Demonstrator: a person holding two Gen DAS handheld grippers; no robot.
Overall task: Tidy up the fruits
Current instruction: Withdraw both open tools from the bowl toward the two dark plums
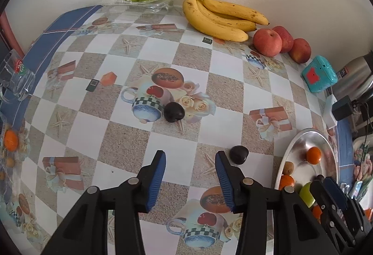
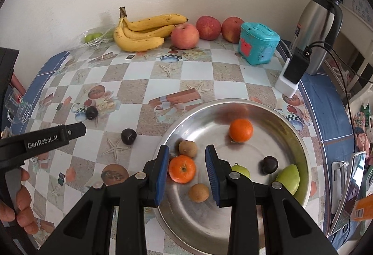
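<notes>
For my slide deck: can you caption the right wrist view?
Open right tool over a steel bowl of mixed fruit; two dark plums remain on the tablecloth.

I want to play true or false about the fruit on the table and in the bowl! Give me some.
1. Two oranges lie in the metal bowl. True.
2. The bananas are in the bowl. False: they lie on the table by the wall, beside the apples.
3. Two dark plums lie on the table outside the bowl. True.
4. The right tongs squeeze an orange. False: they are open, with the orange between the jaws.
5. The left tongs hold a plum. False: they are open and empty.
</notes>
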